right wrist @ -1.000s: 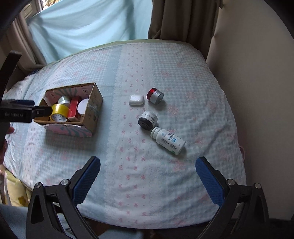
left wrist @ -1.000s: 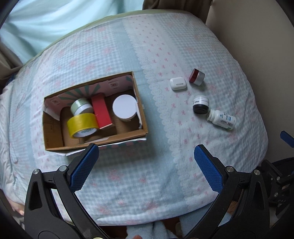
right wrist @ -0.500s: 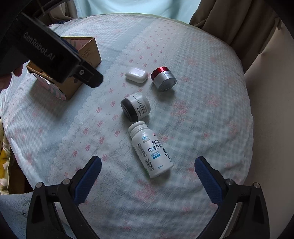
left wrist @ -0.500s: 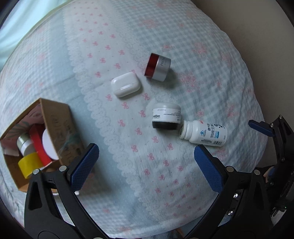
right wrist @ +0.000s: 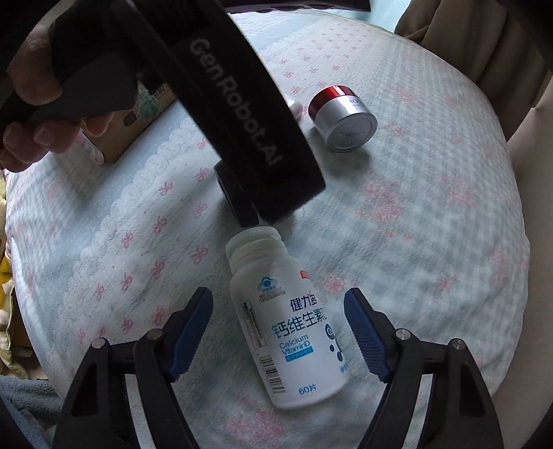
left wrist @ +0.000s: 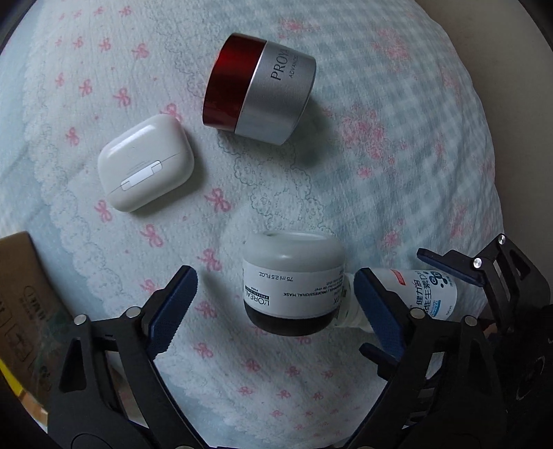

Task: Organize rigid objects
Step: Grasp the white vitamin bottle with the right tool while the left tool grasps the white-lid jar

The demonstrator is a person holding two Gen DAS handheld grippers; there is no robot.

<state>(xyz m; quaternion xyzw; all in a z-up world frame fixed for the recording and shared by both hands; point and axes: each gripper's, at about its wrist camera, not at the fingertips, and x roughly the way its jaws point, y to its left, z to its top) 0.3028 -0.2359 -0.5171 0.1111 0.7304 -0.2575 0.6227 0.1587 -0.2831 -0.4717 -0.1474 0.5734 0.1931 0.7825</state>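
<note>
Left wrist view: left gripper [left wrist: 273, 307] spread wide around black-lidded white jar [left wrist: 293, 284], pads not touching it. Jar on its side on blue checked quilt [left wrist: 397, 145] with pink bows. Label readable: "L'OREAL", "PROFESSIONAL MASK", "75 ml 2.5 FL.OZ". White earbud case [left wrist: 145, 172] and red-lidded silver jar [left wrist: 260, 89], marked "PROYA ADVANCE", farther off. Cardboard box [left wrist: 24, 297] at left edge.

Right wrist view: right gripper [right wrist: 278, 333] wide apart, straddling white supplement bottle [right wrist: 288, 340] lying flat on quilt, no contact seen. Label: "Calcium VitaminD", "60片". "GenRobot.AI" printed on left gripper's body above. Brown curtain [right wrist: 442, 31] behind.
</note>
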